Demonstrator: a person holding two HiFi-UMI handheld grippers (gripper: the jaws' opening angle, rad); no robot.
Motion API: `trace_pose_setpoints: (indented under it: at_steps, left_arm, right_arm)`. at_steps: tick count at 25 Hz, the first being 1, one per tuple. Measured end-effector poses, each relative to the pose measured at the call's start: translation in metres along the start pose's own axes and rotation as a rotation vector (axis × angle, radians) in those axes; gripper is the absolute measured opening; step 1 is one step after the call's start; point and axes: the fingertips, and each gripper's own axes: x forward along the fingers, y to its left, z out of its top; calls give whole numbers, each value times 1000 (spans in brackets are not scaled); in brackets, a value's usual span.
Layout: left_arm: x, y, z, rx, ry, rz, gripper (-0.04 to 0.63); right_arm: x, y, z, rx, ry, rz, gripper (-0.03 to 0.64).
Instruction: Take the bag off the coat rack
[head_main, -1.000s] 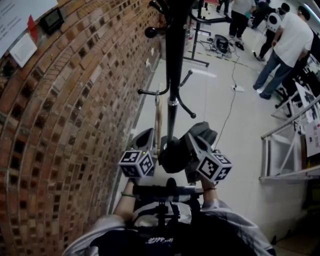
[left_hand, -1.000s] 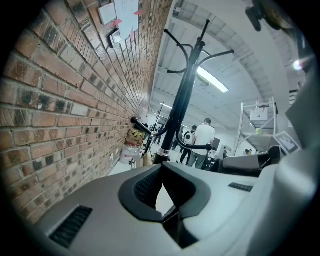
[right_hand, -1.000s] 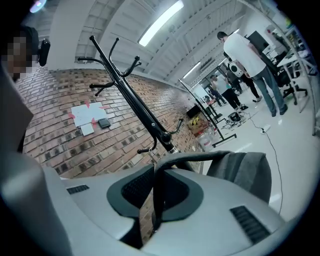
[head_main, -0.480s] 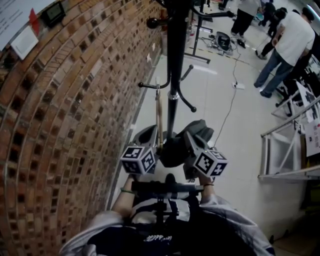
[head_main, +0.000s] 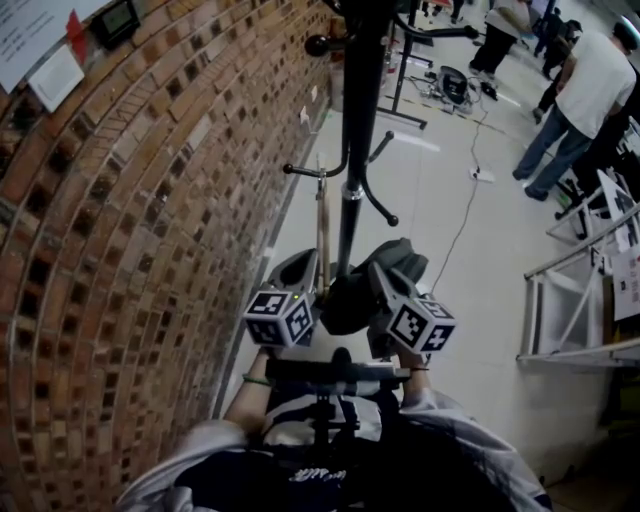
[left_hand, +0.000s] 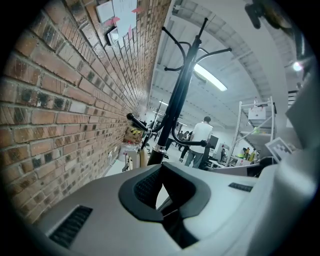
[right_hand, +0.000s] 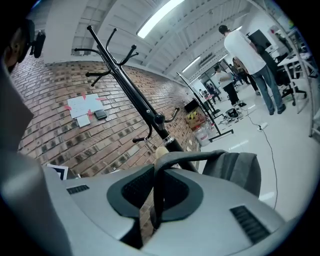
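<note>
Head view: steep look down onto a black coat rack standing close beside a brick wall, with a pale wooden stick upright just beside the pole. Low on the pole, a grey bag bunched between the left gripper and the right gripper, both pointing toward the rack, marker cubes turned to the camera. State of the fingers not readable from up here, nor any strap. Farther off on the pale floor, a cable and several people, well apart from the rack.

Left gripper view: looks up along the rack to its curved top hooks, cut off at the frame edge in the head view. Fingers a little apart, a sliver of floor showing through the gap, nothing between them. Bag outside this view; brick wall close on the left, people small in the distance.

Right gripper view: settles the grip. Fingers clamped on a dark strap running upright between the pads, then arching over to the grey body of the bag just right of them. Behind, the rack pole slanting up to its hooks, and white papers pinned on the wall. Strap on a hook or off it: not to be told from any view
</note>
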Motion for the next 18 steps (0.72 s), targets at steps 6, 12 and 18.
trace_pose_setpoints:
  at_steps: [6, 12, 18]
  left_arm:
    - [1, -2, 0, 0, 3, -4, 8]
    - [-2, 2, 1, 4, 2, 12, 8]
    - [-1, 5, -1, 2, -11, 19, 8]
  right_arm:
    - [1, 1, 3, -4, -1, -11, 38]
    - [3, 0, -1, -5, 8, -7, 38]
    - [1, 1, 2, -23, 10, -10, 38]
